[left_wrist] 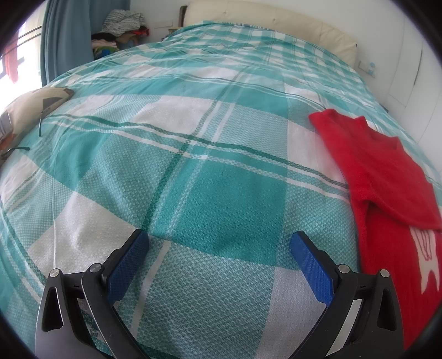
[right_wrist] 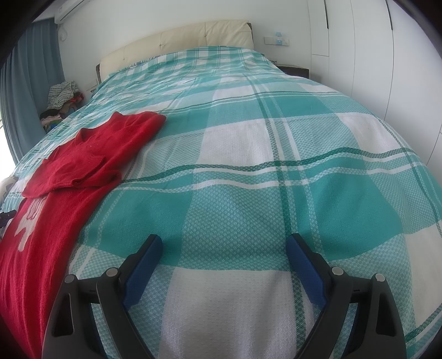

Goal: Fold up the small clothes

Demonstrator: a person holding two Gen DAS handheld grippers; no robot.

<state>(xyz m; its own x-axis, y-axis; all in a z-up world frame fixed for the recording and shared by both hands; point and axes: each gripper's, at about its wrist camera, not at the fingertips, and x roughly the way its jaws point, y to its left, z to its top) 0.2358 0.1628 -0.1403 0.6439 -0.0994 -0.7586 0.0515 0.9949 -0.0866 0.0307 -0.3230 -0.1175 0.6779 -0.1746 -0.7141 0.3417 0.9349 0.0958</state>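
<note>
A small red knitted sweater (left_wrist: 386, 176) with a white figure on its front lies flat on the teal and white checked bedspread (left_wrist: 193, 165). A sleeve is folded across its chest. In the left wrist view it lies to the right of my left gripper (left_wrist: 219, 240), which is open and empty above the bedspread. In the right wrist view the sweater (right_wrist: 74, 171) lies to the left of my right gripper (right_wrist: 223, 243), also open and empty above the bedspread (right_wrist: 276, 165).
A patterned cushion (left_wrist: 30, 107) lies at the bed's left edge. A pile of clothes (left_wrist: 121, 30) stands beside the cream headboard (left_wrist: 276, 24). Blue curtains (left_wrist: 66, 38) hang at the left. White wardrobe doors (right_wrist: 373, 41) line the right wall.
</note>
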